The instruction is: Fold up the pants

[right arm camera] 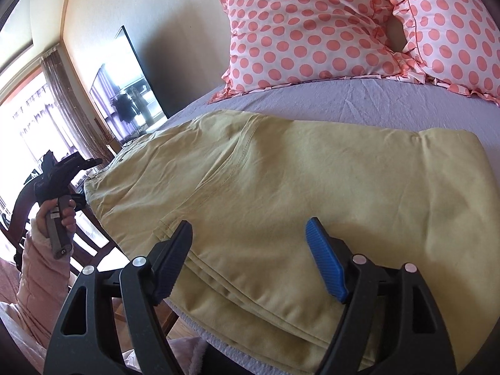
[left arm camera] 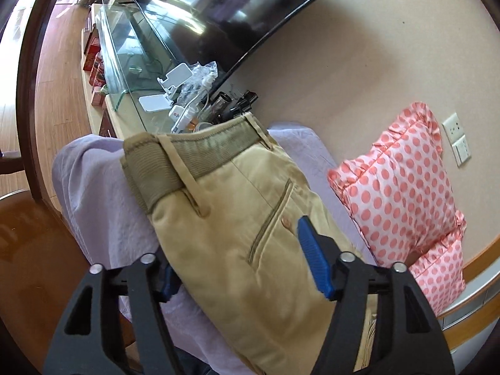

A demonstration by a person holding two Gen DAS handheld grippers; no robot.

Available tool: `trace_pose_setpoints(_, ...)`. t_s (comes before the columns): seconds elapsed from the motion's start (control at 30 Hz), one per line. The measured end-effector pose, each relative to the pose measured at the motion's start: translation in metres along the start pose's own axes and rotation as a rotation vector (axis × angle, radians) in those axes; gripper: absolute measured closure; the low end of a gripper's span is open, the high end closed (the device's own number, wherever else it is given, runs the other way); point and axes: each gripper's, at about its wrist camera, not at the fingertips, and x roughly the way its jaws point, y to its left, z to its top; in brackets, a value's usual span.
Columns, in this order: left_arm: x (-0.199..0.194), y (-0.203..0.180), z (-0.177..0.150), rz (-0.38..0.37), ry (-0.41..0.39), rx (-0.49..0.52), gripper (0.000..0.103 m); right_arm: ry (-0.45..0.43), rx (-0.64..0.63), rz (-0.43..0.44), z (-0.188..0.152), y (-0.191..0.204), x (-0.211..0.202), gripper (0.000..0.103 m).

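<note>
Khaki pants [left arm camera: 237, 218] lie folded on a lavender bed sheet [left arm camera: 103, 206], waistband at the far end in the left wrist view. My left gripper [left arm camera: 237, 259] is open, its fingers straddling the pants near the back pocket, left finger partly hidden behind the cloth. In the right wrist view the pants [right arm camera: 297, 181] lie in stacked layers along the bed's near edge. My right gripper [right arm camera: 250, 250] is open just above the folded edge, holding nothing. The left gripper [right arm camera: 62, 175] also shows at the far left, in a hand.
Two pink polka-dot pillows [right arm camera: 312, 31] lie at the head of the bed [right arm camera: 343, 100]. A television [left arm camera: 237, 9] hangs over a cluttered glass-topped cabinet [left arm camera: 131, 62] beyond the bed. A wall socket [left arm camera: 453, 128] is right of the pillows. A dark wooden chair [right arm camera: 90, 234] stands beside the bed.
</note>
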Motion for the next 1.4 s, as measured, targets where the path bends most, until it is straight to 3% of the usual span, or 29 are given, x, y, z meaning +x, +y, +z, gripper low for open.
trace_pose_setpoints(0.03, 0.003, 0.001, 0.003, 0.025, 0.003, -0.007, 0.084, -0.004, 0.004, 0.003, 0.000, -0.001, -0.002, 0.026)
trace_pose_setpoints(0.07, 0.005, 0.000, 0.005, 0.076, -0.005, -0.003, 0.094, -0.011, 0.008, 0.003, 0.000, -0.002, -0.003, 0.026)
trace_pose_setpoints(0.13, -0.001, -0.011, 0.003, 0.088, -0.039, 0.041, 0.096, -0.033, 0.019, 0.001, 0.000, -0.006, -0.011, 0.026)
trace_pose_setpoints(0.23, -0.020, -0.059, -0.004, 0.071, -0.101, 0.211, 0.098, -0.095, 0.054, -0.007, 0.003, -0.019, -0.029, 0.025)
trace_pose_setpoints(0.37, -0.042, -0.161, -0.039, -0.064, -0.108, 0.486, 0.098, -0.214, 0.132, -0.048, 0.008, -0.046, -0.063, 0.021)
trace_pose_setpoints(0.47, -0.055, -0.240, -0.096, -0.221, -0.076, 0.735, 0.098, -0.289, 0.210, -0.107, 0.009, -0.073, -0.088, 0.019)
trace_pose_setpoints(0.57, -0.060, -0.301, -0.174, -0.424, 0.038, 0.955, 0.096, -0.319, 0.314, -0.146, 0.005, -0.103, -0.105, 0.018)
trace_pose_setpoints(0.7, -0.039, -0.337, -0.286, -0.613, 0.300, 1.164, 0.096, -0.349, 0.453, -0.154, -0.007, -0.137, -0.126, 0.018)
trace_pose_setpoints(0.8, -0.010, -0.336, -0.350, -0.586, 0.430, 1.268, 0.097, -0.352, 0.520, -0.135, -0.015, -0.155, -0.136, 0.018)
trace_pose_setpoints(0.87, 0.001, -0.329, -0.367, -0.607, 0.504, 1.241, 0.095, -0.350, 0.543, -0.126, -0.018, -0.162, -0.140, 0.015)
trace_pose_setpoints(0.93, -0.003, -0.327, -0.380, -0.598, 0.518, 1.302, 0.093, -0.330, 0.561, -0.098, -0.016, -0.168, -0.139, 0.013)
trace_pose_setpoints(0.97, -0.008, -0.324, -0.384, -0.592, 0.512, 1.341, 0.091, -0.311, 0.571, -0.073, -0.014, -0.171, -0.136, 0.013)
trace_pose_setpoints(1.03, -0.020, -0.317, -0.382, -0.640, 0.532, 1.379, 0.070, -0.263, 0.601, 0.003, -0.011, -0.178, -0.126, 0.013)
trace_pose_setpoints(1.1, -0.033, -0.306, -0.365, -0.731, 0.583, 1.336, 0.063, -0.217, 0.624, 0.055, -0.010, -0.180, -0.115, 0.013)
trace_pose_setpoints(1.17, -0.037, -0.291, -0.332, -0.757, 0.573, 1.255, 0.053, -0.185, 0.603, 0.030, -0.008, -0.176, -0.110, 0.013)
trace_pose_setpoints(1.23, -0.033, -0.279, -0.293, -0.699, 0.502, 1.162, 0.043, -0.152, 0.571, 0.005, -0.005, -0.171, -0.105, 0.015)
trace_pose_setpoints(1.3, -0.010, -0.266, -0.248, -0.544, 0.414, 1.068, 0.042, -0.117, 0.539, -0.020, -0.004, -0.166, -0.098, 0.024)
trace_pose_setpoints(1.4, 0.038, -0.245, -0.197, -0.366, 0.430, 0.911, 0.042, -0.082, 0.482, -0.061, 0.000, -0.161, -0.086, 0.031)
